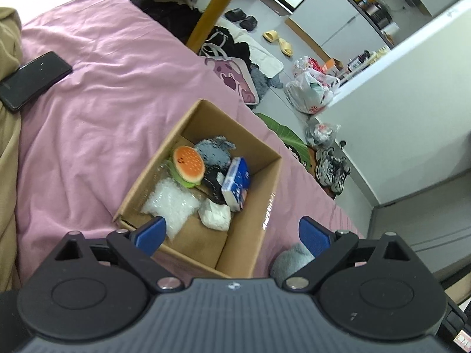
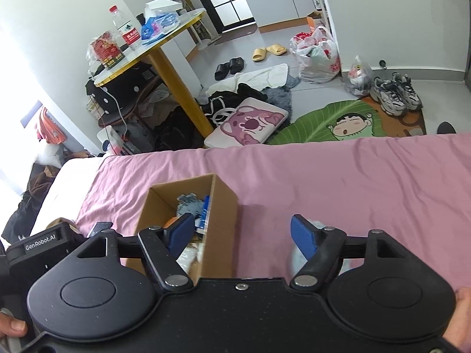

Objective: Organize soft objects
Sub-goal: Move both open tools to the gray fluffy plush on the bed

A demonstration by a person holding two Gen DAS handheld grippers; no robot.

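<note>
I hold both grippers over the bed's pink sheet (image 1: 97,94), near its floor-side edge, where the open brown cardboard box (image 1: 253,206) sits so soft things can be dropped straight in. My left gripper (image 1: 232,232) hovers over the box's near corner with its blue pads spread wide and nothing between them. My right gripper (image 2: 243,234) is equally wide and empty, straddling the box's right wall.

Inside lie an orange plush burger (image 1: 188,166), a grey fuzzy toy (image 1: 213,151), a clear bubble-wrap pouch (image 1: 172,203), a white crumpled wad (image 1: 215,216) and a blue-and-white packet (image 1: 237,182); its print is too blurred to read.

A pale grey-blue soft bundle (image 1: 290,259) rests on the sheet just outside the box's right wall, so I judge it the remaining piece.

A black phone (image 1: 32,79) lies towards the sheet's far-left side. The only legible writing is "GenRobot.AI" on the left gripper's housing (image 2: 39,245).
</note>
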